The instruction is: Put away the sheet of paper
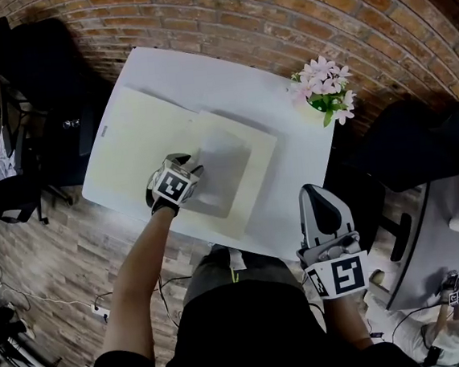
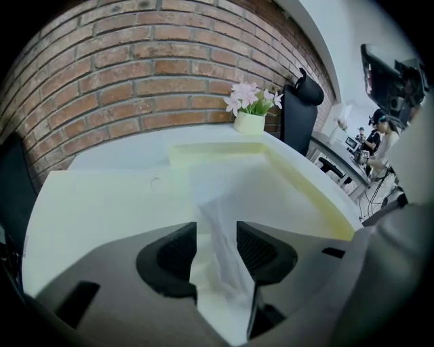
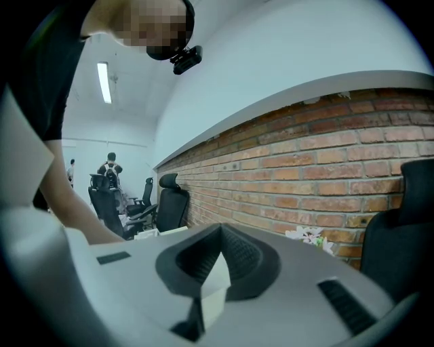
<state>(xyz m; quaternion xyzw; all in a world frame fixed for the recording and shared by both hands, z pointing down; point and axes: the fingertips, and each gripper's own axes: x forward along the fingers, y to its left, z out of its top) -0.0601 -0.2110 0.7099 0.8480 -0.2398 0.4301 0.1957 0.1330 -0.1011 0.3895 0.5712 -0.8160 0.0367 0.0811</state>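
My left gripper [image 2: 217,238] over the counter [image 1: 228,82], jaws wide apart, sheet [image 1: 226,164] edge standing unclamped between them, sheet lying on open folder [image 1: 140,139], my right gripper [image 3: 218,237] held beside the counter, jaws closed, empty

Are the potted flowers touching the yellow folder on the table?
Apart. The head view shows bare white table between the potted flowers and the nearest corner of the yellow folder.
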